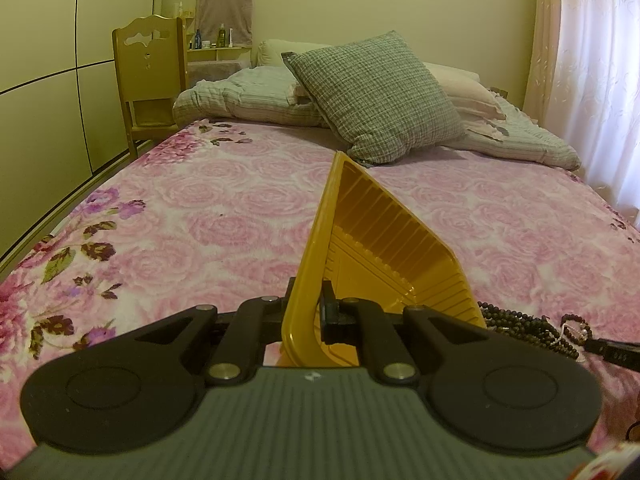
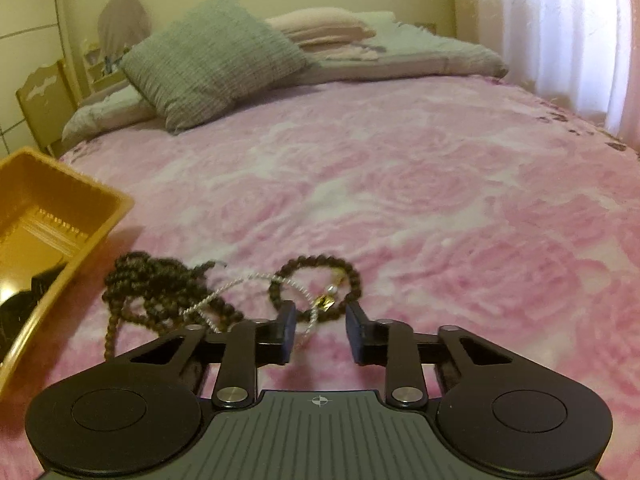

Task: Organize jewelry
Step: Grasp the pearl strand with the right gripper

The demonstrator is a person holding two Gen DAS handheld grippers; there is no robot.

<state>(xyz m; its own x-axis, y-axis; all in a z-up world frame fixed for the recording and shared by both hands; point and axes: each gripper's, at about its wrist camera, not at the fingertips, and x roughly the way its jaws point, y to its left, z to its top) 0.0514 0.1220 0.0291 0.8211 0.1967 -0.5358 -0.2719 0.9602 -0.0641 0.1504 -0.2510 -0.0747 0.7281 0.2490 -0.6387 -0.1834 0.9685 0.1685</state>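
My left gripper (image 1: 310, 308) is shut on the rim of a yellow plastic tray (image 1: 376, 248) and holds it tilted on edge above the pink floral bedspread. The tray also shows at the left of the right wrist view (image 2: 48, 216). My right gripper (image 2: 320, 336) is open, low over the bedspread. A dark bead bracelet (image 2: 352, 276) with a pearl and a gold charm lies just ahead, between its fingertips. A silver chain (image 2: 240, 284) runs from it to a heap of dark bead necklaces (image 2: 152, 284). The beads (image 1: 520, 324) also lie right of the tray in the left wrist view.
The bed has a grey checked cushion (image 1: 376, 96), folded quilts and pillows at its head. A wooden chair (image 1: 148, 76) stands at the left beside a wardrobe wall. White curtains (image 2: 560, 32) hang along the right side.
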